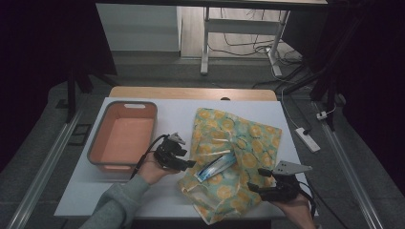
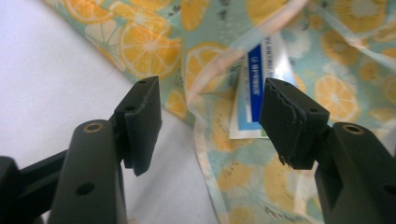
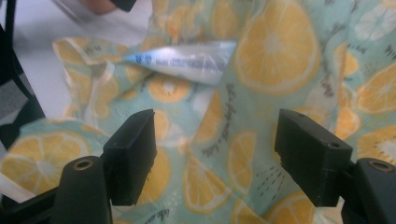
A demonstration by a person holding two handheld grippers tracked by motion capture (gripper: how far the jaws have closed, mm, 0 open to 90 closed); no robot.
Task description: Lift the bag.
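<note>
Tube [image 1: 216, 167]: lower end tucked into the bag [image 1: 239, 143], label unreadable.
Left gripper [image 1: 190, 163]: released, at the bag's edge.
Right gripper [image 1: 255, 179]: released, low over the bag.

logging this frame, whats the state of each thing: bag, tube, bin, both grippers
orange-print bag: lying flat and crumpled on the table, mouth toward the person
tube: lying at the bag's mouth, partly inside
orange bin: upright, empty
left gripper: open, holding nothing, at the tube's end
right gripper: open, holding nothing, over the bag
</note>
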